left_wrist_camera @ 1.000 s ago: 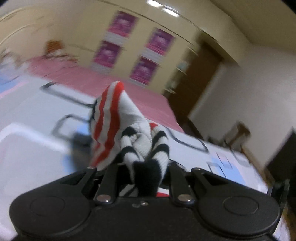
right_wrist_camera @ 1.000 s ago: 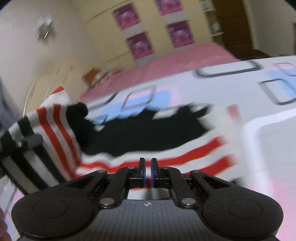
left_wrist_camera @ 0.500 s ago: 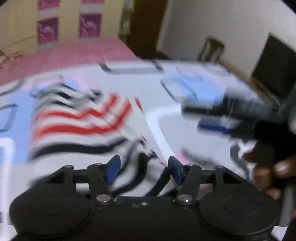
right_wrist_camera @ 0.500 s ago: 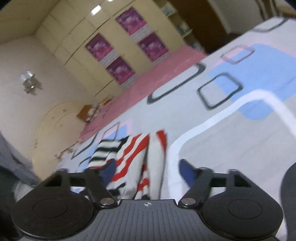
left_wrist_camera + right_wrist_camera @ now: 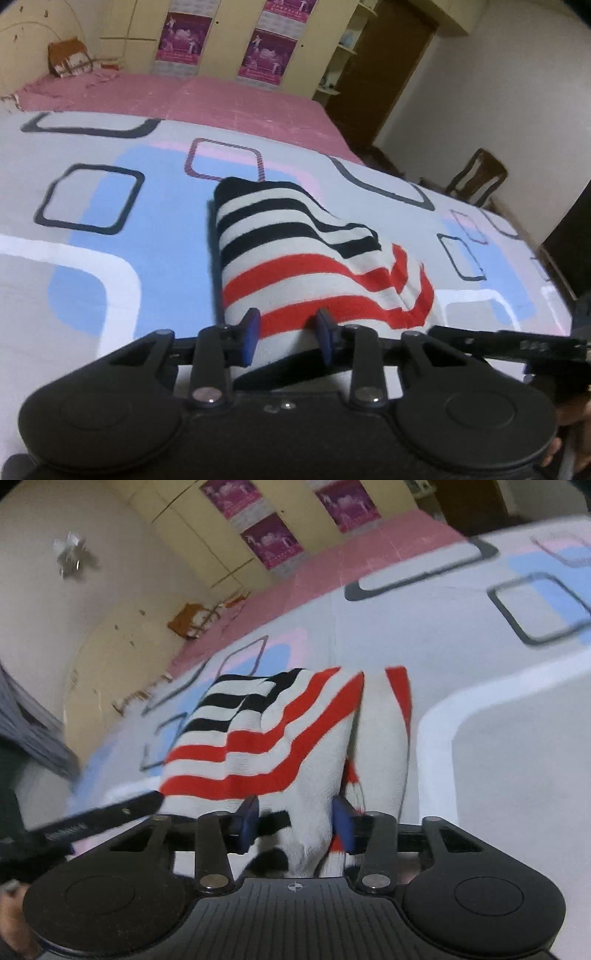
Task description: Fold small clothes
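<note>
A small knitted garment (image 5: 295, 258) with black, red and white stripes lies folded on the patterned bedsheet (image 5: 110, 221). My left gripper (image 5: 287, 332) sits low over its near edge, jaws closing, with the red-striped cloth between the blue pads (image 5: 251, 332); I see no firm pinch. In the right wrist view the same garment (image 5: 258, 746) runs away from my right gripper (image 5: 294, 821). Its jaws are closing too, around a raised white fold, with a gap at the left pad (image 5: 247, 819). Each gripper's black finger shows at the other view's edge.
The bedsheet (image 5: 498, 775) spreads wide to both sides of the garment. A pink sheet (image 5: 184, 96) covers the far part of the bed, below cupboards with purple posters (image 5: 266, 48). A wooden chair (image 5: 476, 177) and a dark door (image 5: 388, 66) stand at the right.
A second ago the left gripper held the bunched garment up. Both grippers then opened and the garment dropped flat. Now both sit lower at its near edge with narrower jaws.
</note>
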